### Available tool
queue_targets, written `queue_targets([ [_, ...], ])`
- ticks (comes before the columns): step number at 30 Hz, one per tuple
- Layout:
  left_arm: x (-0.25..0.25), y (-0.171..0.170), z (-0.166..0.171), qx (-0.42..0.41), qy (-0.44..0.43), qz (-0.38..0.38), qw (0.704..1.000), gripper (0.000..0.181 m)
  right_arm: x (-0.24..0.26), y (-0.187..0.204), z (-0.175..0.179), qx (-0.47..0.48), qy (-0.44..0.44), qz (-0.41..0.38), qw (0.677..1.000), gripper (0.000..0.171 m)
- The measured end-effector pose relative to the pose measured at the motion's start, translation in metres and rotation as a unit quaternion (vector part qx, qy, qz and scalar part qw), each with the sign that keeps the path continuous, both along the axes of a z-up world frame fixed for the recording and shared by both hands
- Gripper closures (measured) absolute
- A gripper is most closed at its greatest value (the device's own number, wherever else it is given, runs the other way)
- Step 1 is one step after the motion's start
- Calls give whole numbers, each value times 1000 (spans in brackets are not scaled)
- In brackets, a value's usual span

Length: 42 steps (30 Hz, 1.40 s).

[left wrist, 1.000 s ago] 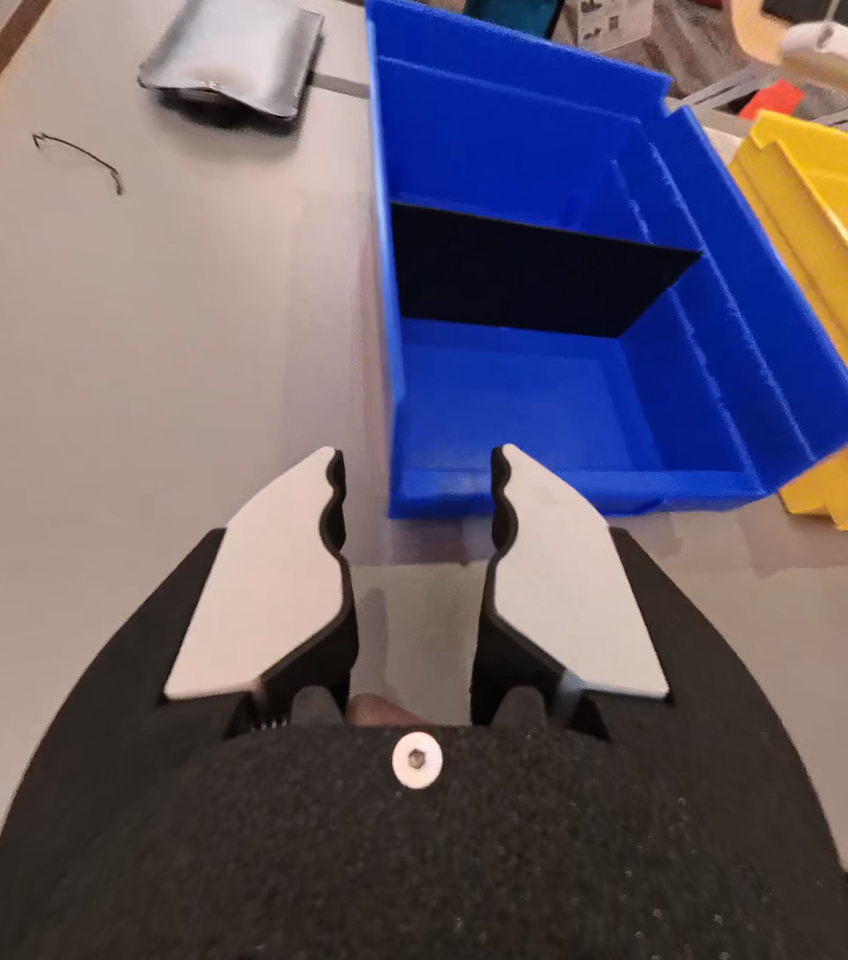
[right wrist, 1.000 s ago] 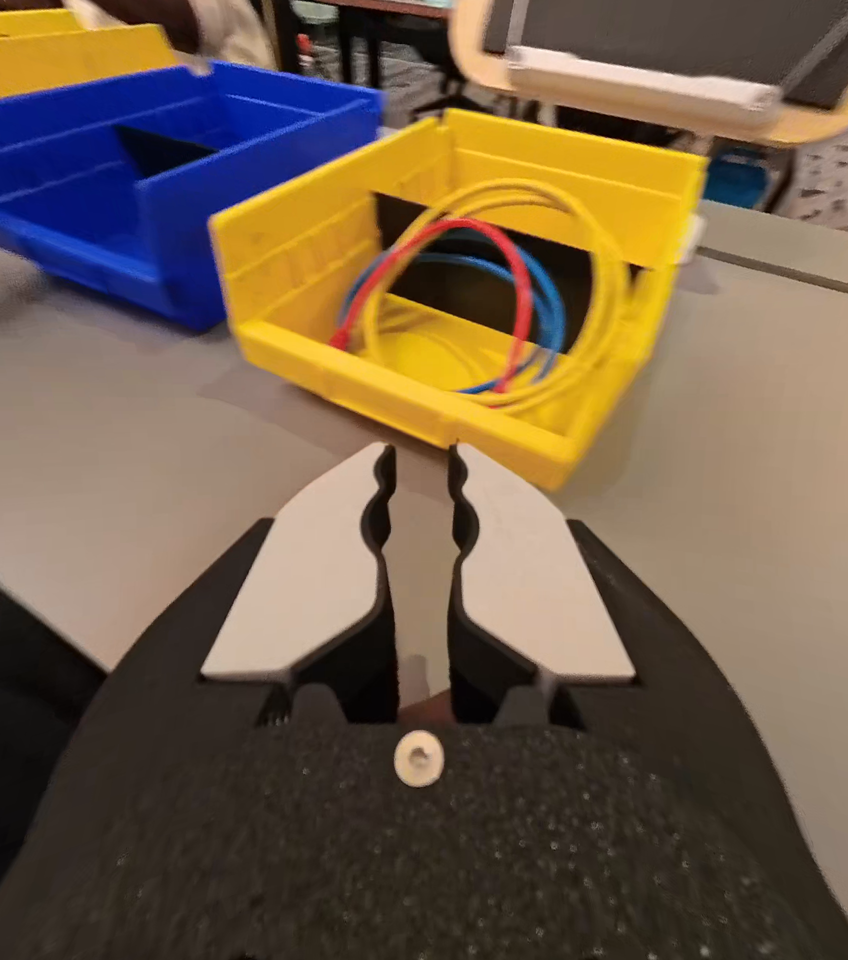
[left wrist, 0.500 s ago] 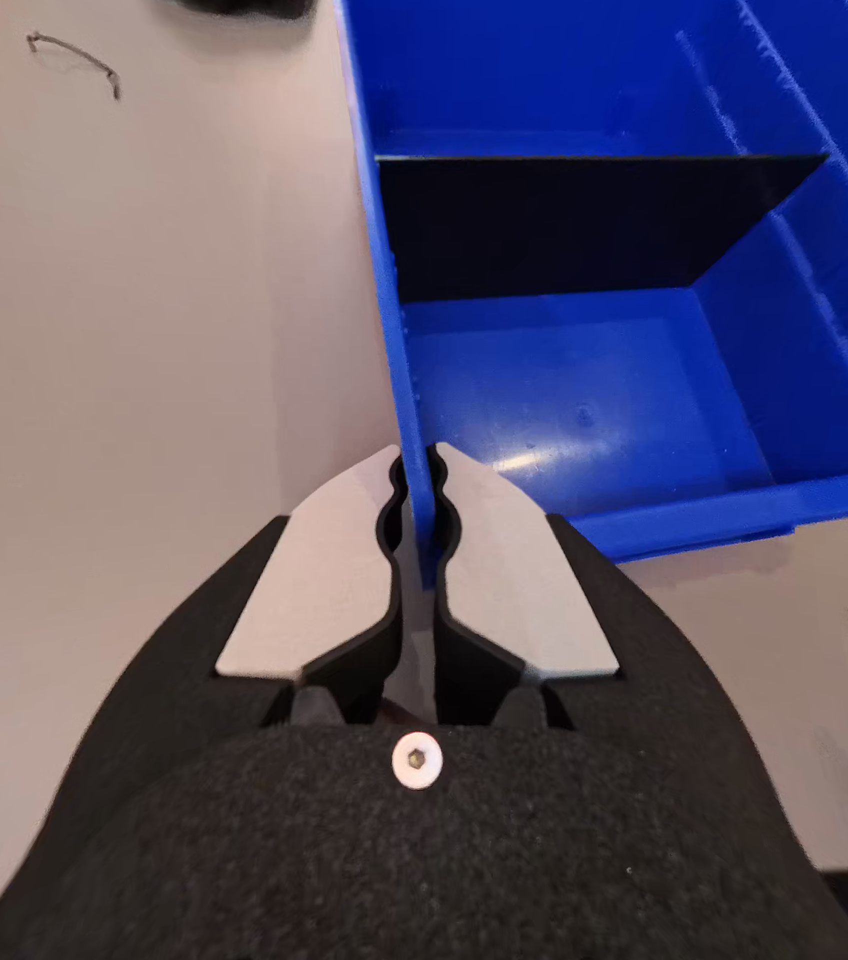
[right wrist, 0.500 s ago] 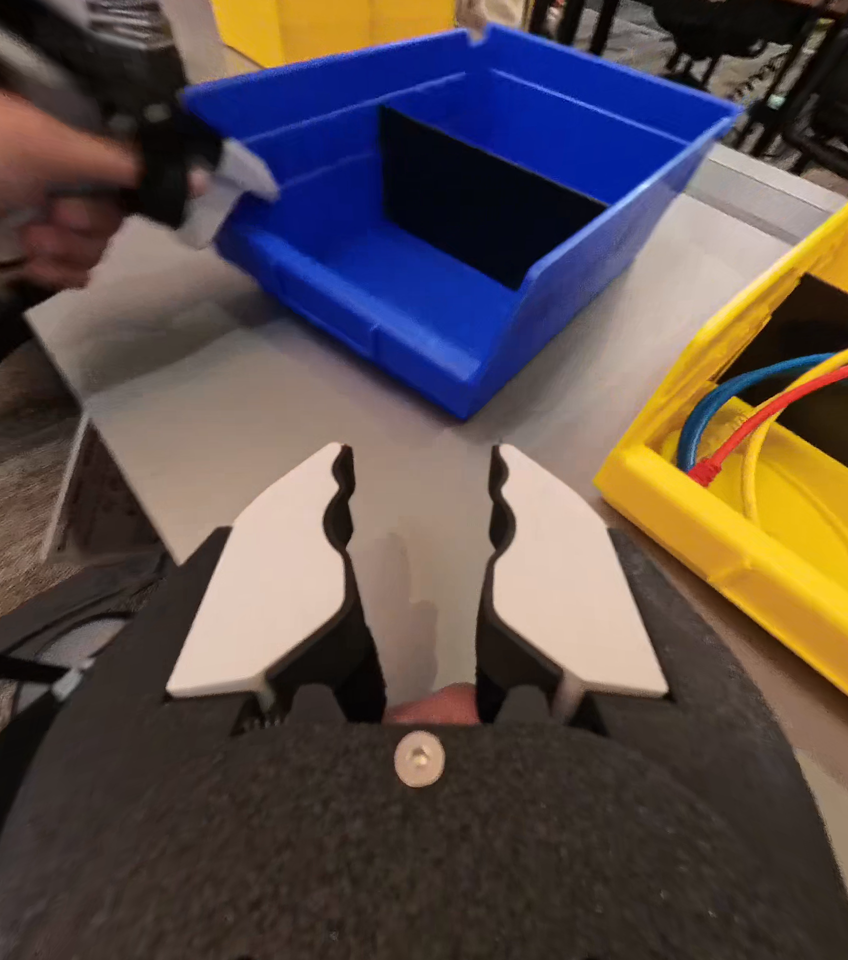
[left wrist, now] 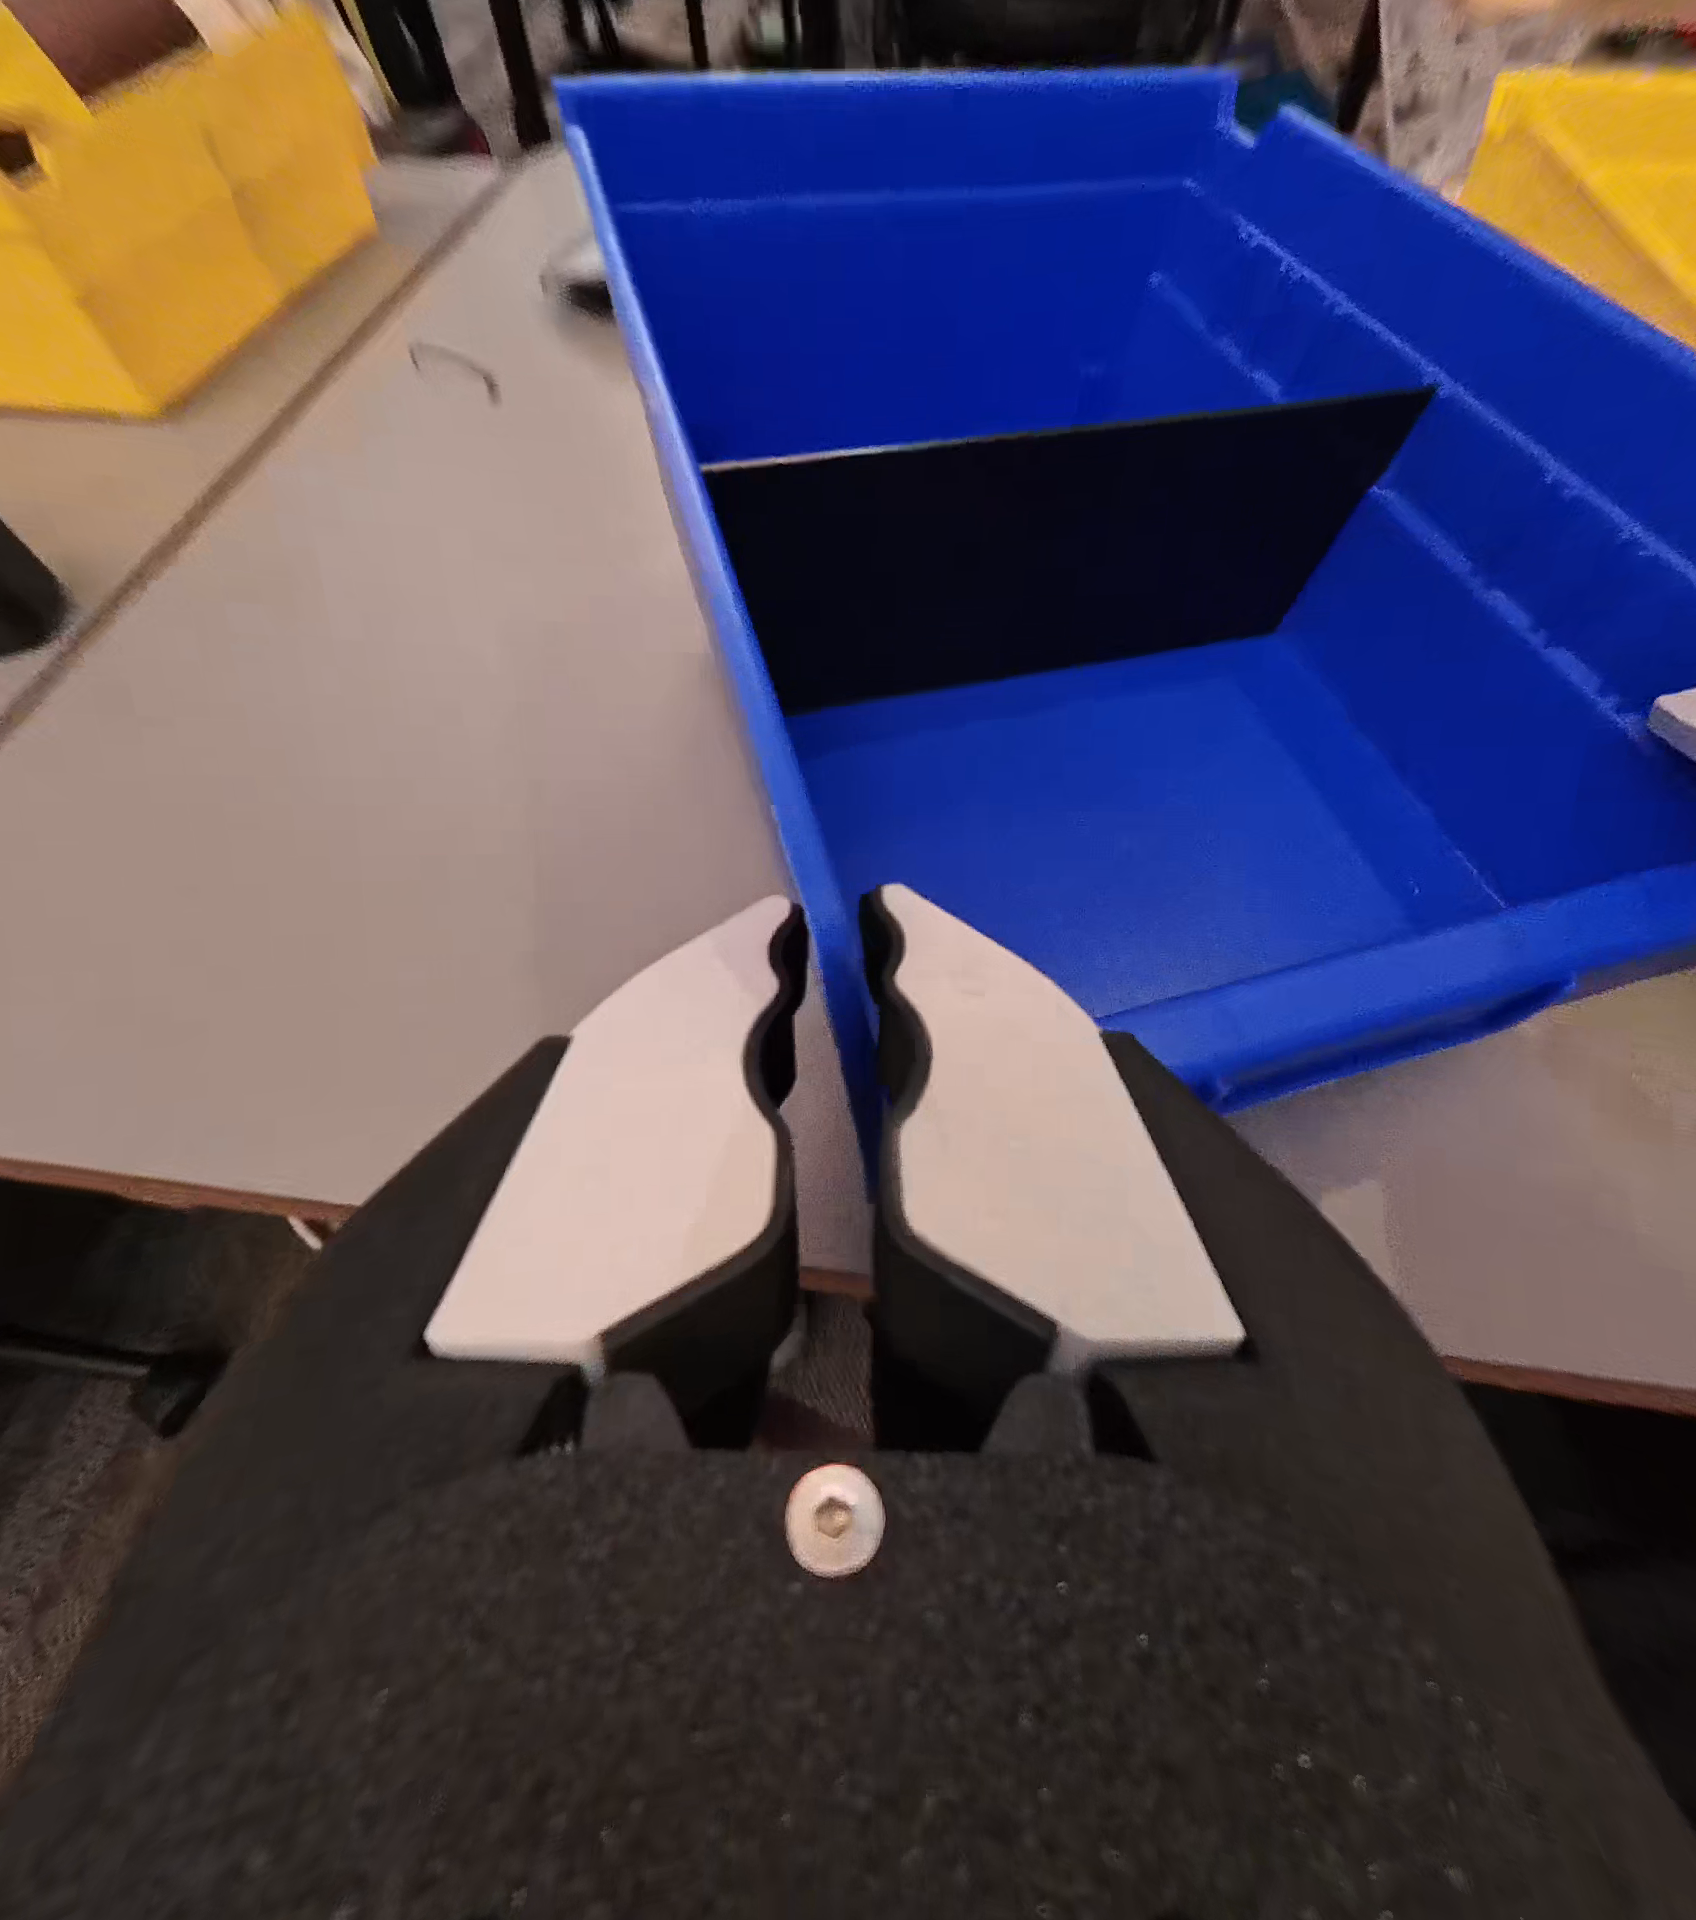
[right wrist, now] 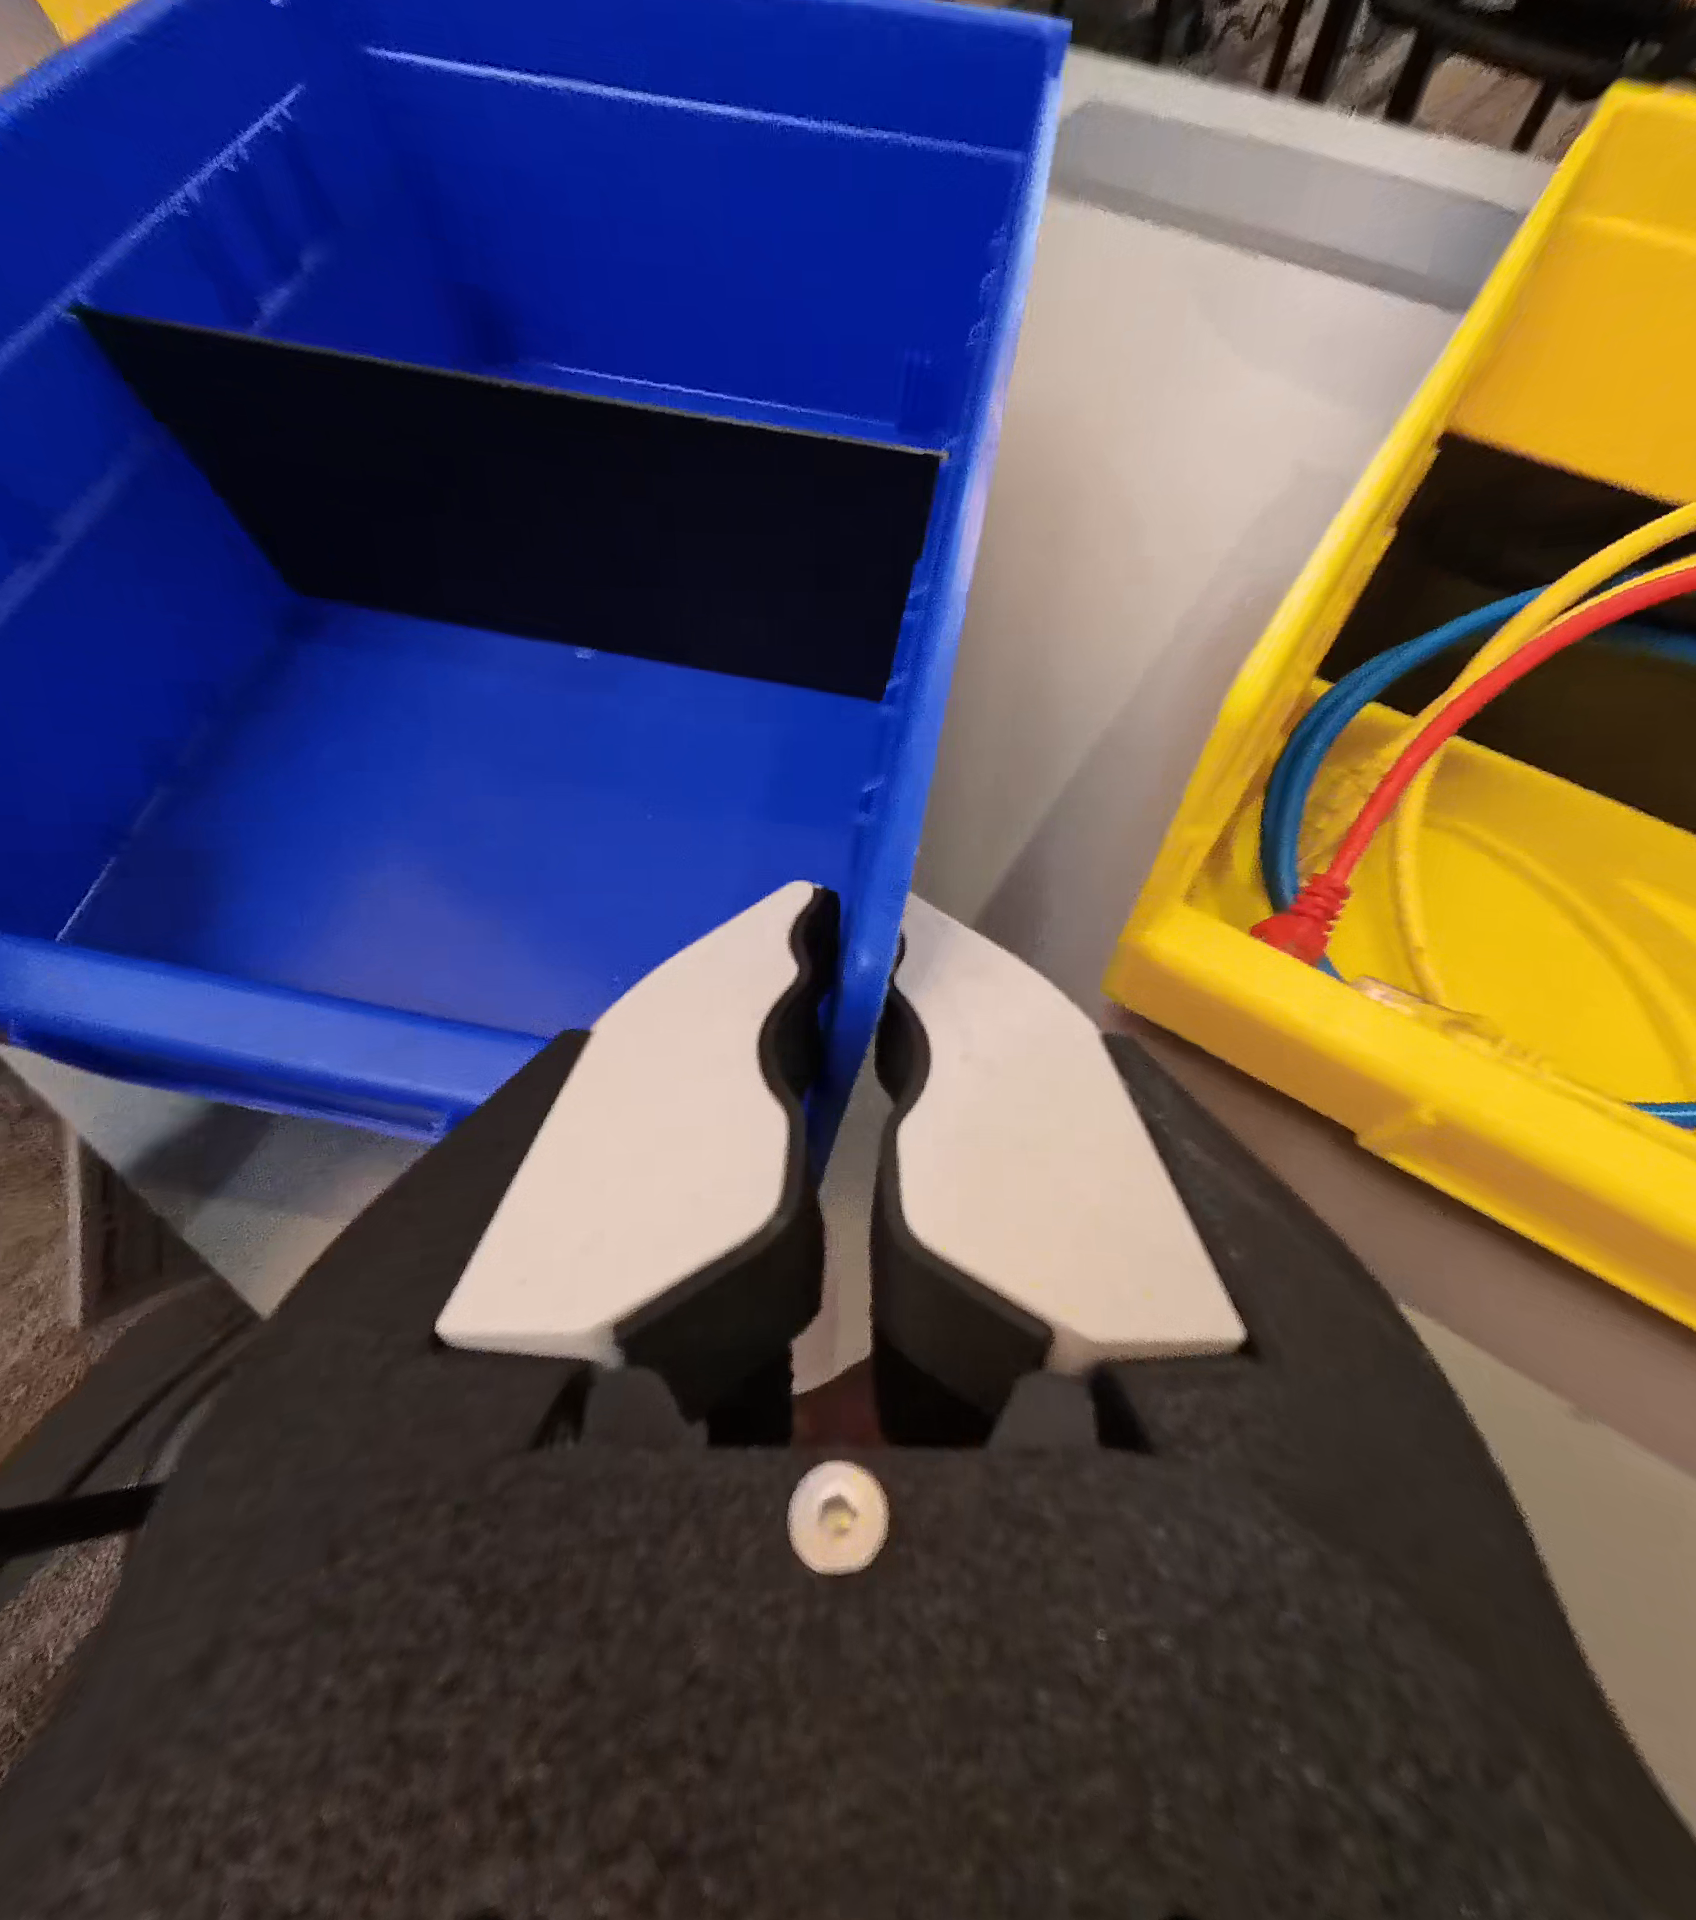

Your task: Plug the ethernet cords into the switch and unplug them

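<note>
Since half a second earlier, right gripper [right wrist: 849, 940] had travelled from above bare table to the blue bin [right wrist: 470, 790] and closed on its right side wall near the front corner; left gripper [left wrist: 833, 935] remained clamped on the bin's left side wall near the opposite front corner.

Item, blue bin [left wrist: 1187, 810]: held at both front corners, one finger of each tool inside the wall and one outside. A black divider [left wrist: 1020, 540] stood across it, beyond the left gripper's tips; both compartments showed only bare floor. The bin's front overhung the table [left wrist: 304, 727] edge in the right wrist view (whether it was lifted or resting could not be told).

Item, yellow bin [right wrist: 1446, 1091]: to the right of the right gripper, just beside the blue bin, apart from it.

Item, ethernet cords [right wrist: 1446, 727]: red, blue and yellow, coiled inside the yellow bin, well right of the right gripper's fingers; a red plug end lay by the near corner.

Item, more yellow bins [left wrist: 96, 260]: far left and far right of the left gripper.

Item, switch: not seen in either view.
</note>
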<state>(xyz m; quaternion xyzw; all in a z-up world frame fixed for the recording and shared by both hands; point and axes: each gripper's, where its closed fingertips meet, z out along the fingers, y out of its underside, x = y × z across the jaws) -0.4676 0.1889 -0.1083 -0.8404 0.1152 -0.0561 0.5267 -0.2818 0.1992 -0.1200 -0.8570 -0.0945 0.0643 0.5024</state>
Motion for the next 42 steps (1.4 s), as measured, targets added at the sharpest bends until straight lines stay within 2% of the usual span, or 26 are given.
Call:
queue_targets([
  [1, 3, -2, 12, 22, 3, 4, 1000, 173, 3, -3, 9, 12, 4, -3, 1000, 166],
  [4, 17, -4, 59, 96, 2, 5, 995, 175, 17, -9, 51, 65, 11, -15, 998, 166],
  [8, 66, 2, 131, 176, 4, -45, 983, 176, 65, -19, 124, 148, -2, -56, 987, 165],
  [13, 184, 12, 195, 214, 0, -154, 965, 175, 175, -48, 207, 220, -34, -155, 962, 166],
  [16, 277, 8, 208, 212, -6, -218, 953, 175, 261, -75, 218, 208, -52, -236, 948, 166],
  [18, 343, -3, 203, 207, -9, -256, 944, 175, 321, -97, 210, 185, -68, -284, 938, 165],
  [21, 435, -18, 169, 180, -14, -291, 939, 174, 410, -123, 191, 138, -110, -330, 927, 165],
  [24, 508, -29, 117, 123, -21, -304, 944, 175, 482, -136, 146, 83, -76, -352, 929, 166],
  [26, 538, -37, 81, 93, -6, -305, 948, 175, 516, -142, 105, 47, -56, -347, 935, 166],
  [29, 556, -49, 42, 82, 25, -303, 949, 173, 540, -143, 52, 25, -11, -321, 947, 166],
  [32, 562, -52, 12, 67, 45, -306, 949, 172, 548, -141, 20, 12, 5, -310, 951, 167],
  [38, 573, -49, -15, 31, 39, -319, 946, 170, 561, -134, 1, 12, -15, -309, 951, 166],
  [42, 590, -63, -28, -10, 31, -376, 926, 162, 588, -136, -14, -2, -49, -351, 935, 157],
])
